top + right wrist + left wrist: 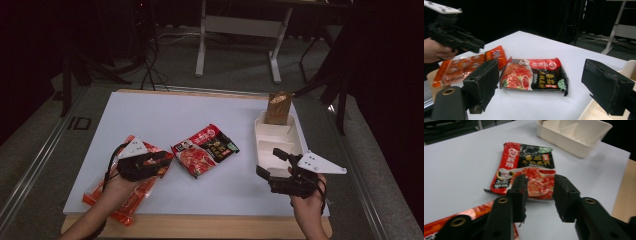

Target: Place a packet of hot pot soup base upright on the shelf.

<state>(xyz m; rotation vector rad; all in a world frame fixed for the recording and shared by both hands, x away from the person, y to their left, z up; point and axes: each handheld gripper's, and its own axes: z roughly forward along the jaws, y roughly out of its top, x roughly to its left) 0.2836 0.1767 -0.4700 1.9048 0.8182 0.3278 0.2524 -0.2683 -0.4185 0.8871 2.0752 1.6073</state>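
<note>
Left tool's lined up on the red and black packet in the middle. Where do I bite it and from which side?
Probably the near short edge of the red and black packet, the one facing the left tool. It lies flat on the white board, so come in low from your side and pinch the crimped seam, where the pouch is thinnest. Both tools are open.

**Left jaws parted over the red-and-black packet**

My left gripper (538, 195) hangs with its jaws apart, empty, just short of the red-and-black sauce packet (525, 170) lying flat on the white table (456, 165). Beyond the packet I see a cream divided tray (571, 141). Nearer than the packet, an orange packet (454, 220) lies under the gripper.
</note>
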